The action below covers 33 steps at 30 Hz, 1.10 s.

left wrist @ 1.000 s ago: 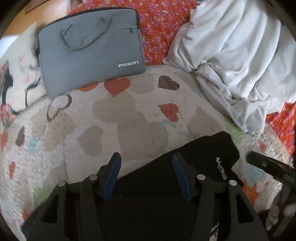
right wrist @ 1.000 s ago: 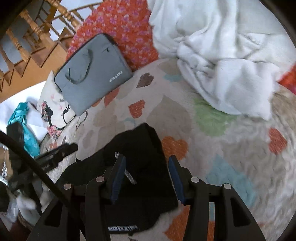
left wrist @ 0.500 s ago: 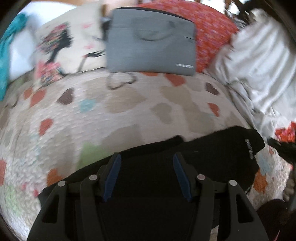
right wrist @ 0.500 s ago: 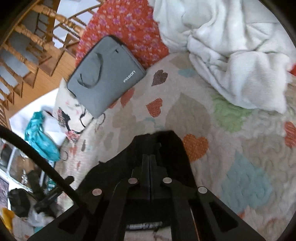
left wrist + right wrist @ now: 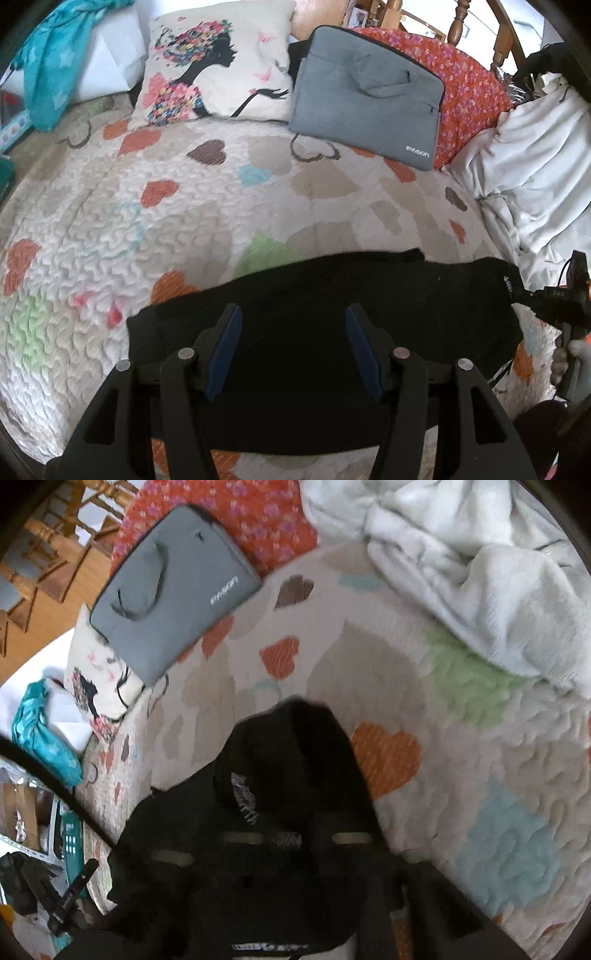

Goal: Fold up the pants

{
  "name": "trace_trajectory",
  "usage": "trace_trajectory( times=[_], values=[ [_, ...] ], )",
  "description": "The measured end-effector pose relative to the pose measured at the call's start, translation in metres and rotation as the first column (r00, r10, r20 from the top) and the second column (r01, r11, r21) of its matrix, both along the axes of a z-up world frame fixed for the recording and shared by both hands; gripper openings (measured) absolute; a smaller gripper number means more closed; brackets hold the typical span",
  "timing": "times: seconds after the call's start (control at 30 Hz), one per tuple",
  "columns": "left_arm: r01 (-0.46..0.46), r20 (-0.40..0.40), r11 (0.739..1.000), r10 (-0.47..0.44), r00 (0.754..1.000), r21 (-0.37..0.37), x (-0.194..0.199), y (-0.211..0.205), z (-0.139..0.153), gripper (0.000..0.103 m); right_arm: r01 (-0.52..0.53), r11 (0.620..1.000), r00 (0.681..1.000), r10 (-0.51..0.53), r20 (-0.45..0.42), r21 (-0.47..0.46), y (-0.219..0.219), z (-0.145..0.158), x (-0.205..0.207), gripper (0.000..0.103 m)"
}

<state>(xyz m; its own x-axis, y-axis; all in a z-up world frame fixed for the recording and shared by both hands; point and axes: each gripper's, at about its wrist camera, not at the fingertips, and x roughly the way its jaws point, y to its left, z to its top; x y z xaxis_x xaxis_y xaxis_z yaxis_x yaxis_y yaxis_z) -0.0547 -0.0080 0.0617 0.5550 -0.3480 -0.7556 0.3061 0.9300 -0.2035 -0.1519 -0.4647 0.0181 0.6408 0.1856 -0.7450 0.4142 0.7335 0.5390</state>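
Pants lie black across the heart-patterned quilt, left claw spread above them, right claw too blurred to tell its state.

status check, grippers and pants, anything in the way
Left hand-held gripper open over black pants. Right one blurred, state unclear. Pants spread across quilt. Grey laptop bag and white blanket lie apart.

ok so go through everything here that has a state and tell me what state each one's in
black fabric pants: laid out lengthwise across the heart quilt, flat.
left hand-held gripper: open, over the pants, gripping nothing.
right hand-held gripper: blurred in its own view, open or shut unclear.
grey fabric laptop sleeve: closed, leaning on the red floral cushion.
white blanket: crumpled in a heap.
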Motion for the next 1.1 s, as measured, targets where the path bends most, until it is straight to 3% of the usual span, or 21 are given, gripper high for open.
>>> trace_trajectory(
  times=[0.2, 0.27, 0.37, 0.47, 0.53, 0.57, 0.6, 0.7, 0.77, 0.83, 0.93, 1.03, 1.1],
  values=[
    [-0.027, -0.027, 0.999, 0.027, 0.999, -0.031, 0.010, 0.020, -0.005, 0.057, 0.007, 0.987, 0.996, -0.021, 0.084, 0.160, 0.005, 0.037, -0.037, 0.008],
    [-0.029, -0.029, 0.998, 0.027, 0.999, -0.051, 0.013, 0.025, -0.005, 0.057, 0.016, 0.985, 0.996, -0.031, 0.085, 0.171, 0.004, 0.045, -0.052, 0.008],
    [-0.025, -0.034, 0.998, 0.023, 0.999, -0.052, 0.015, 0.030, -0.009, 0.058, 0.067, 0.990, 0.997, -0.069, 0.016, 0.127, -0.005, 0.038, -0.070, 0.008],
    [-0.021, -0.060, 0.998, 0.017, 0.998, -0.057, 0.016, 0.033, -0.018, 0.058, 0.142, 0.984, 0.986, -0.131, -0.104, 0.108, -0.021, 0.007, -0.078, 0.008],
    [-0.018, -0.079, 0.999, 0.014, 0.997, -0.051, 0.015, 0.034, -0.026, 0.058, 0.133, 0.988, 0.976, -0.118, -0.183, 0.075, -0.020, -0.015, -0.069, 0.012],
    [-0.017, -0.086, 0.999, 0.014, 0.996, -0.041, 0.015, 0.034, -0.030, 0.058, 0.122, 0.992, 0.972, -0.110, -0.210, 0.044, -0.017, -0.021, -0.064, 0.019],
    [-0.018, -0.095, 1.000, 0.017, 0.995, -0.018, 0.016, 0.034, -0.035, 0.058, 0.121, 0.992, 0.964, -0.125, -0.236, -0.032, -0.011, -0.020, -0.060, 0.023],
    [-0.007, -0.116, 1.000, 0.010, 0.993, 0.026, 0.015, 0.034, -0.047, 0.058, 0.147, 0.962, 0.951, -0.201, -0.234, -0.229, 0.003, 0.007, -0.058, 0.027],
    [0.010, -0.114, 0.999, -0.006, 0.993, 0.038, 0.013, 0.034, -0.052, 0.058, 0.158, 0.935, 0.966, -0.213, -0.149, -0.317, 0.017, 0.034, -0.061, 0.039],
    [0.021, -0.101, 0.998, -0.016, 0.995, 0.051, 0.010, 0.032, -0.055, 0.058, 0.096, 0.957, 0.992, -0.115, -0.053, -0.275, 0.036, 0.055, -0.062, 0.053],
    [0.031, -0.083, 0.998, -0.026, 0.996, 0.055, 0.007, 0.030, -0.058, 0.061, -0.085, 0.986, 0.996, 0.087, 0.009, -0.144, 0.069, 0.053, -0.058, 0.055],
    [0.040, -0.069, 0.999, -0.037, 0.997, 0.035, 0.005, 0.031, -0.058, 0.062, -0.287, 0.943, 0.957, 0.289, -0.012, -0.168, 0.121, 0.039, -0.043, 0.055],
    [0.046, -0.076, 0.999, -0.048, 0.996, -0.025, 0.005, 0.036, -0.055, 0.062, -0.411, 0.870, 0.910, 0.409, -0.067, -0.272, 0.161, 0.030, -0.030, 0.055]
  ],
)
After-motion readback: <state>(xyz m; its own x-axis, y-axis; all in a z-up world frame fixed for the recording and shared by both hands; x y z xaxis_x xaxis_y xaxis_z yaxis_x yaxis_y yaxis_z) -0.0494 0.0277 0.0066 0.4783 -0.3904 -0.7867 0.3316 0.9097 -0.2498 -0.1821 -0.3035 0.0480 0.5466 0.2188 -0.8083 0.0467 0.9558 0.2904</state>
